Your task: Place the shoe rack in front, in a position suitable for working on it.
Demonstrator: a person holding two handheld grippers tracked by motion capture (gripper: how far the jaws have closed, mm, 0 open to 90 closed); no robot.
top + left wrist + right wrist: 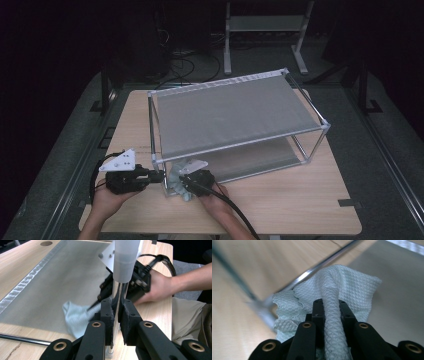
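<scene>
A two-shelf metal rack (235,112) with grey fabric shelves stands on the wooden table (300,200). My left gripper (159,176) (117,312) is shut on the rack's front-left upright post (120,290), pads pressed to either side of the shiny tube. My right gripper (182,182) (331,303) is shut on a bunched pale green cloth (347,285), which rests on the lower shelf (399,290) by that corner. In the left gripper view the cloth (76,317) lies on the grey fabric, with the right gripper (97,302) and its hand behind it.
The rack's lower front rail (317,268) runs just beside the cloth. Bare wood lies in front of and to the right of the rack. Behind the table, a metal stand (265,25) and cables (185,60) sit on the dark floor.
</scene>
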